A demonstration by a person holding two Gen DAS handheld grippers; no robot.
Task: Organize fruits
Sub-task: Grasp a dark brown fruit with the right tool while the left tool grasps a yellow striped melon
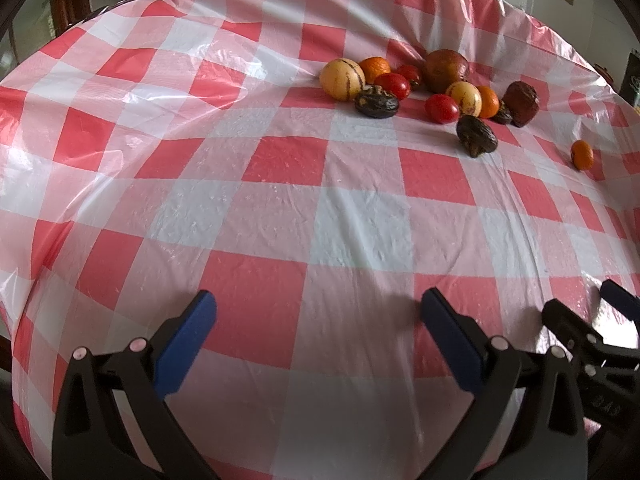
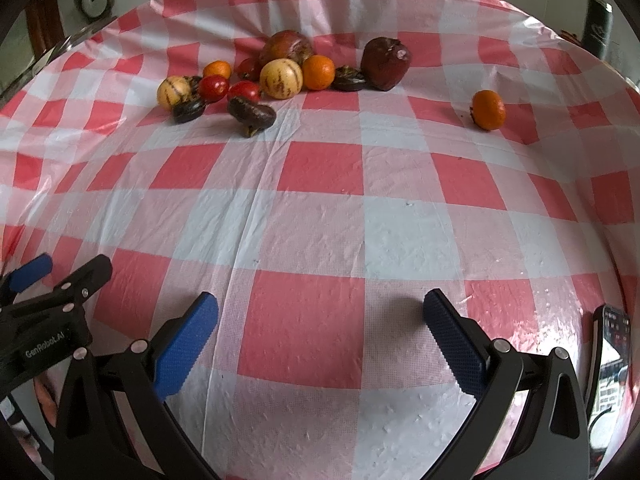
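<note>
Both tools sit low at the near edge of the surface point(image 2: 320, 216), which wears a red-and-white checked plastic cloth. Left gripper point(image 1: 318, 316): fingers wide apart, nothing between them. Right gripper point(image 2: 320, 316): the same, fingers spread and empty.

Fruit pile lies at the far side, well apart from both tools:
- 2 pale yellow striped melons point(image 2: 281, 78), one at the pile's left end
- small red tomatoes point(image 2: 213, 87), at least 3
- tangerines point(image 2: 318, 72) inside the cluster
- dark wrinkled fruits point(image 2: 251, 114) at the front edge; kind unclear
- 1 large reddish-brown round fruit point(image 2: 286, 47) at the back
- 1 dark red blocky fruit point(image 2: 385, 63) at the right end

1 lone tangerine point(image 2: 488, 109) sits apart on the right, possibly the start of a group.

Judgement: sorting has barely begun. No bowl or tray in view, so groups probably form on the cloth. Best approach, I think:
- take outer pieces first; the front dark fruit is free on 3 sides
- come in from above with fingers straddling the piece
- close gently on tomatoes
- round fruit may roll on slick plastic, so set down, don't drop.
</note>
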